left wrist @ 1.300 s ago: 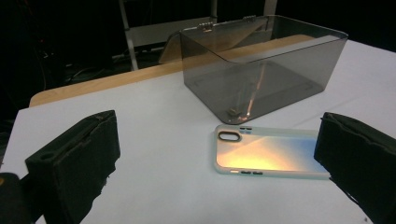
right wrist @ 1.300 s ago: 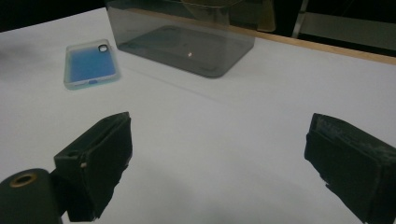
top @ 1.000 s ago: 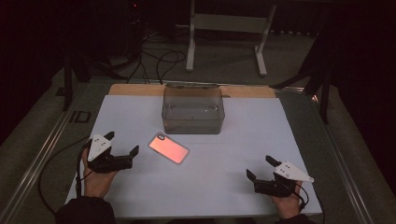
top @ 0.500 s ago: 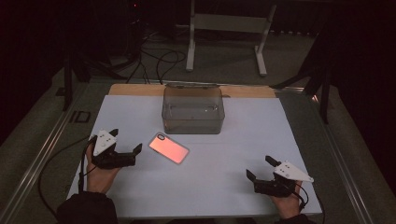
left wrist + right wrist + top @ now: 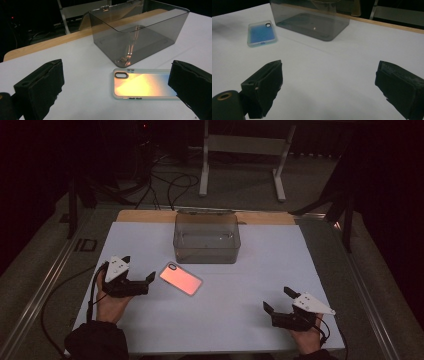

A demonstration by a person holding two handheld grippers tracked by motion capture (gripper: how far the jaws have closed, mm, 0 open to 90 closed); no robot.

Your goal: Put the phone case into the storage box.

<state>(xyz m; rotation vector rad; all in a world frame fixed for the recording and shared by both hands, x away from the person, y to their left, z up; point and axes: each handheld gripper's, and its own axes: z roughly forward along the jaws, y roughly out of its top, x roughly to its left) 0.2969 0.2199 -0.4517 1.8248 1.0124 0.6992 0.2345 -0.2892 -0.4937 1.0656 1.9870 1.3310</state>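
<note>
Left gripper point(image 5: 139, 281): held in the person's left hand point(image 5: 111, 299) at the left side of the tabletop point(image 5: 280, 270), jaws spread wide and pointing toward the phone case; nothing sits between them.
Phone case point(image 5: 181, 278): lies flat on the white tabletop just beside the left gripper's jaws, apart from them. In the left gripper view it point(image 5: 145, 84) sits ahead of the jaws, its far end running behind the right-hand jaw, camera cut-out toward the box. Its back looks orange-pink from above and blue in the right gripper view point(image 5: 261, 33), so the surface is probably iridescent.
Clear box point(image 5: 206, 238): a smoky see-through plastic container, open at the top, standing upright toward the back middle of the tabletop, just beyond the phone case and not touching it. It appears to have hinges on its far rim in the left gripper view point(image 5: 155, 25).
Right gripper point(image 5: 279, 303): held in the right hand point(image 5: 309, 339) near the front right corner of the tabletop, well apart from the phone case and the box; jaws wide, bare white surface between them.
Surroundings: a wooden edge point(image 5: 145, 215) shows behind the white sheet; cables point(image 5: 170, 182) and a white stand point(image 5: 242, 150) lie on the dark floor beyond.
</note>
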